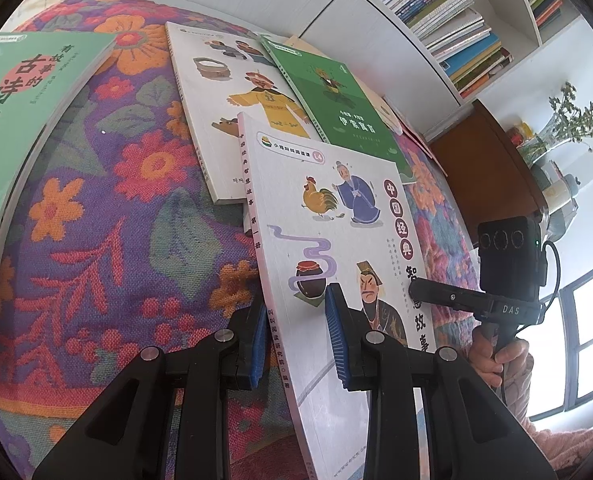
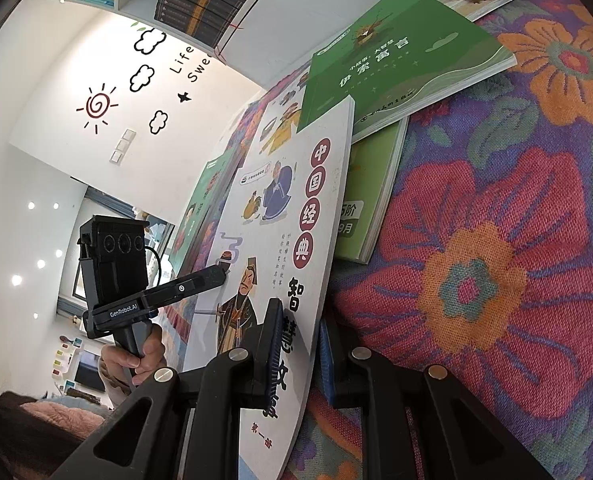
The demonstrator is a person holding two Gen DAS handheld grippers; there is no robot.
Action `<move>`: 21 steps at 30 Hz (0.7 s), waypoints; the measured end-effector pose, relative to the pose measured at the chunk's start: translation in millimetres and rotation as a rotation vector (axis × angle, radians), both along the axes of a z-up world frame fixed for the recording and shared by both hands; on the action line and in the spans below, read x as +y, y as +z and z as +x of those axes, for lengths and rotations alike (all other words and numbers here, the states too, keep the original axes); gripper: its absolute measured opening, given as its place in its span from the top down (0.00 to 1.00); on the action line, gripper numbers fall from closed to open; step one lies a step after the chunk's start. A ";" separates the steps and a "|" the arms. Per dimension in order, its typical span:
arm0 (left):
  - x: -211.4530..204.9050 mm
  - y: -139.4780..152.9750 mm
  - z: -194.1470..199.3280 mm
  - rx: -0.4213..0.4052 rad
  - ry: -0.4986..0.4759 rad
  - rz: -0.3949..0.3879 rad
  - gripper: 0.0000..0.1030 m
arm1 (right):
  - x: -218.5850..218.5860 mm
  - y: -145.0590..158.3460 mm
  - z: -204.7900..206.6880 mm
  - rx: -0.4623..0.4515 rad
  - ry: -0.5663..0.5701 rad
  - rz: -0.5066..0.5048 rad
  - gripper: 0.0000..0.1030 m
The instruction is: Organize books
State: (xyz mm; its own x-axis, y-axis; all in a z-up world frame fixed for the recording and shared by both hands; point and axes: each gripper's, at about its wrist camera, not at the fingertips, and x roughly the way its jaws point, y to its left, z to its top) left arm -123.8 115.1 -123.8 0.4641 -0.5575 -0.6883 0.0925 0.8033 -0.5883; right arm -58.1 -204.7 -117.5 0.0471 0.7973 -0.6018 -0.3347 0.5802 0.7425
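Both the left claw [image 1: 296, 332] and the right claw [image 2: 296, 344] are clenched on the white storybook [image 1: 336, 216], lifted over the floral cloth [image 1: 116, 208]. Just behind lie a dark green book [image 1: 344, 108] and another white book [image 1: 224, 92], before the bookshelf [image 1: 448, 12]; a mint-green book [image 1: 20, 128] sits left.

storybook [image 1: 336, 216] overlapping two books [image 1: 328, 92], cloth [image 1: 108, 216] beneath, bookshelf [image 1: 448, 12] seemingly behind

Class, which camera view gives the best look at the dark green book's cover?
The right wrist view: the dark green book lies large there, cover almost fully visible, only its lower left corner behind the white storybook. The left wrist view shows it smaller.
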 end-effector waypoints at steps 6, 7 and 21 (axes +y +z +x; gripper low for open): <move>4.2 1.4 -2.2 0.040 0.022 -0.018 0.76 | 6.4 7.2 -2.5 0.027 -0.044 -0.060 0.82; 4.4 2.7 -3.3 0.050 0.023 -0.021 0.77 | 8.4 10.4 -3.8 0.026 -0.042 -0.073 0.82; 29.4 54.6 -1.6 0.007 -0.024 0.011 0.74 | 34.7 70.7 -20.7 -0.020 -0.110 -0.021 0.83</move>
